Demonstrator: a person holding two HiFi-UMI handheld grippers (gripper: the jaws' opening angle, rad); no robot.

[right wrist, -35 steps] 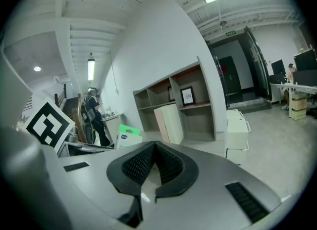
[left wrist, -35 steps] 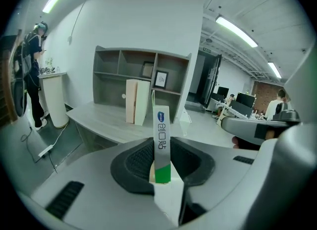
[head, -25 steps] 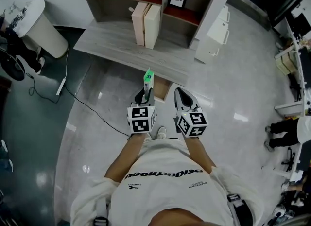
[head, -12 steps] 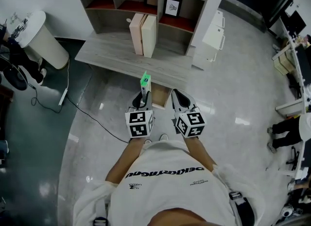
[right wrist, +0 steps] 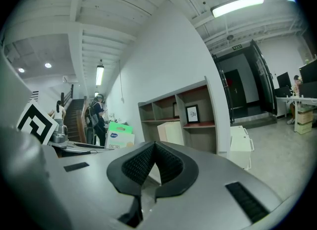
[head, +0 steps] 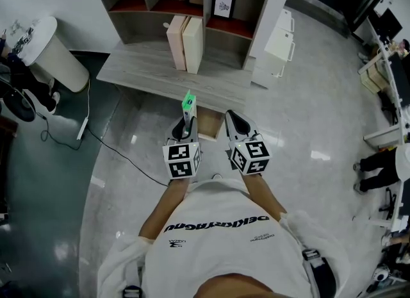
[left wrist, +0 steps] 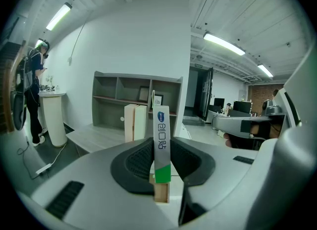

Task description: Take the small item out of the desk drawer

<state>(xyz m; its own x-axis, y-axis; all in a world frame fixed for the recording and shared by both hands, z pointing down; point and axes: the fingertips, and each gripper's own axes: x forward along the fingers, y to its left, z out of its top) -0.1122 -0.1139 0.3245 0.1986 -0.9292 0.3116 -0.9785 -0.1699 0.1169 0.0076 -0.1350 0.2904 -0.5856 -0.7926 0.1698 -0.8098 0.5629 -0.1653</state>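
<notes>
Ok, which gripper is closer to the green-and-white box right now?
Left. The left gripper is clamped on the green-and-white box, which sticks out past its jaws. The right gripper is beside it, apart, jaws shut on nothing.

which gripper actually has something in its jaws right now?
The left gripper: its jaws clamp a slim white-and-green box standing upright. The right gripper has its jaws together, nothing between them.

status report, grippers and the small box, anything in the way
Left gripper shut on small box, box upright. Right gripper shut, empty. Box held in front of the desk. Nothing blocking in view.
</notes>
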